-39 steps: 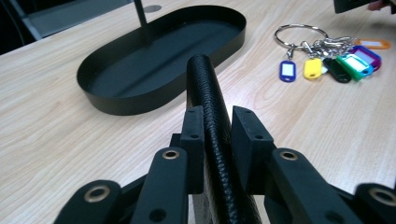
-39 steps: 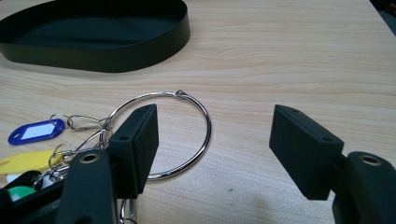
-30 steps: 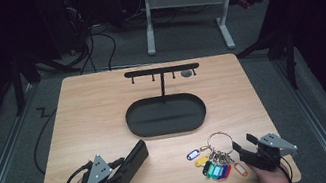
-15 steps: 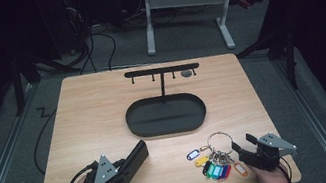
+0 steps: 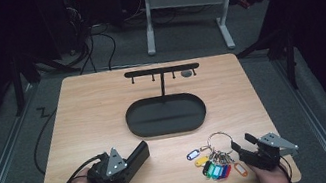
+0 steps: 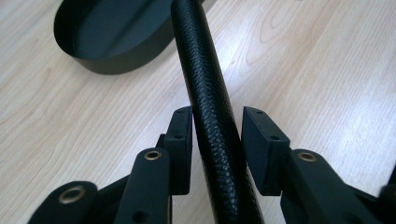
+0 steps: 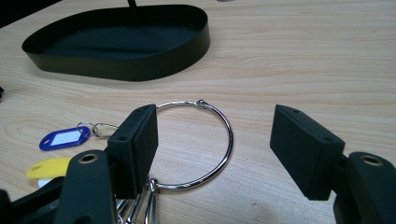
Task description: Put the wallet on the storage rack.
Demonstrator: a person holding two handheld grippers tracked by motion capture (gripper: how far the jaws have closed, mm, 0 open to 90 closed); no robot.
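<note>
Left gripper (image 5: pixel 113 168): black body, grey three-cornered plate on top, black cable behind. Right gripper (image 7: pixel 212 149): black blocky pads, brass-ringed rivets behind fingertips.

A dim lab or office workroom, shown by a light wooden table (image 5: pixel 99 113) on grey carpet (image 5: pixel 6 165) under a spot of light, a white-legged desk (image 5: pixel 181 2) behind it, loose black cables (image 5: pixel 100 36) on the floor and dark equipment frames (image 5: pixel 17 81) standing around.

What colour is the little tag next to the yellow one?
Blue tag with a white middle, clearest in the right gripper view.
</note>
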